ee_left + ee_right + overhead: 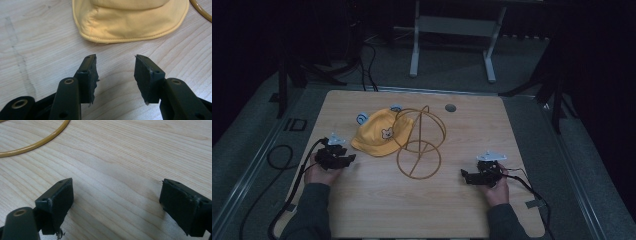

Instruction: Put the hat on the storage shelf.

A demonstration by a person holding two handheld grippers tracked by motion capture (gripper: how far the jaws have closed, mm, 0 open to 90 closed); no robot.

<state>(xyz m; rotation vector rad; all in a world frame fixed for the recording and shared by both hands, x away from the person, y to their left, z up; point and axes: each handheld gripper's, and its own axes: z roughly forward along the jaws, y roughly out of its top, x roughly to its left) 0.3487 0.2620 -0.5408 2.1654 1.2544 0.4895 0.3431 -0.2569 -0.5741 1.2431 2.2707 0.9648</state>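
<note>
A yellow cap lies on the wooden table, left of the middle and toward the far side. It is soft cloth with a rounded crown and a stitched brim; a small bear face patch sits on its front, and two little pale blue ears stand out, one at its left edge and one at the top. In the left gripper view the cap shows its curved brim lying flat on the wood, with a neat seam running along the edge and another down the crown.

Just right of the cap, touching or overlapping its right side, stands a wire stand of golden-brown hoops: a round ring flat on the table with a cross bar, and upright arcs rising above it into a dome shape. A curve of that ring shows at the top left of the right gripper view.

The left gripper rests near the table's left side, just beside the cap's brim, held in the person's left hand. Its jaws are apart at a middling gap with nothing between them. The right gripper sits to the right of the stand, apart from it, in the right hand. Its jaws are spread wide, holding nothing, over bare wood

A small round grey disc is set in the table near the far edge
</note>
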